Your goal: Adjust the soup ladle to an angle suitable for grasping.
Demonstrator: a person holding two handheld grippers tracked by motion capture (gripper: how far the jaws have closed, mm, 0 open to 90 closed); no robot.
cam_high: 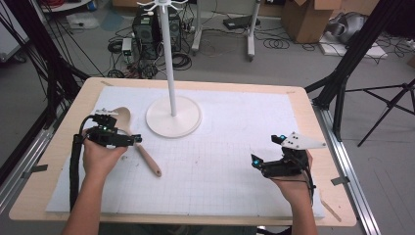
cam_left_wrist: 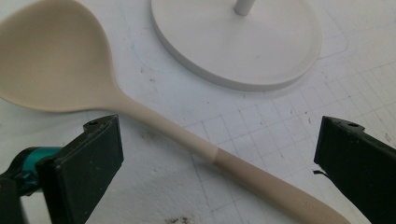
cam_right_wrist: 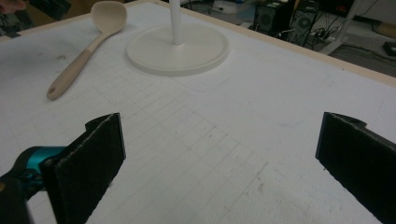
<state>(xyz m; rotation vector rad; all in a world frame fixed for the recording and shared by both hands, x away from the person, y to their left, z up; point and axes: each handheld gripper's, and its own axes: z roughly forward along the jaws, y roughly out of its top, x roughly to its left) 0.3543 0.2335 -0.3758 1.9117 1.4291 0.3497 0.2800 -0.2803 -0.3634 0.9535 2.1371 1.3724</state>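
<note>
Your left gripper hovers over the spoon near the bench's left edge, jaws spread wide and holding nothing. In the left gripper view the spoon lies flat on the white mat, its handle running between the two jaws, bowl toward the far side, handle end toward you. Judged from that, the step in hand is the reach for the spoon; no grip yet. Your next move calls for lowering the jaws until they straddle the handle near the colour change, then closing squarely so it does not roll or skid. Past the spoon, at the middle of the far edge, stands the white hook stand, its round base close beside the bowl. Your right gripper waits near the right edge, jaws wide apart over bare mat, well apart from the spoon.
</note>
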